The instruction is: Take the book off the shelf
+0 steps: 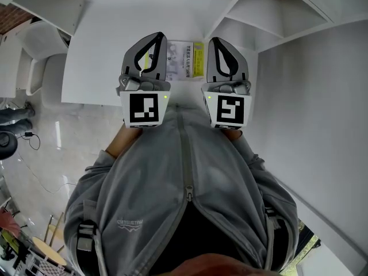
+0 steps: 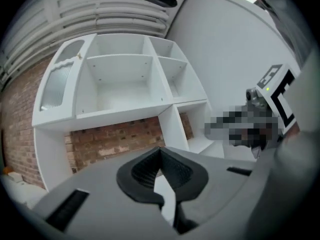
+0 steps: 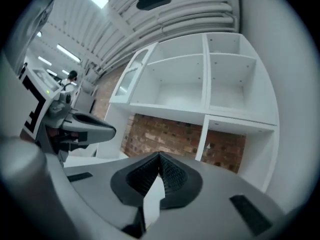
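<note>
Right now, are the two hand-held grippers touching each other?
Apart. The head view shows the book in the gap between the left hand-held gripper and right hand-held gripper.

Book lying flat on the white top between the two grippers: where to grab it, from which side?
Probably the near edge of the book, coming in level from the person's side. It lies flat, cover up, so only its thin edges offer a pinch, and that edge is the closest one.
</note>
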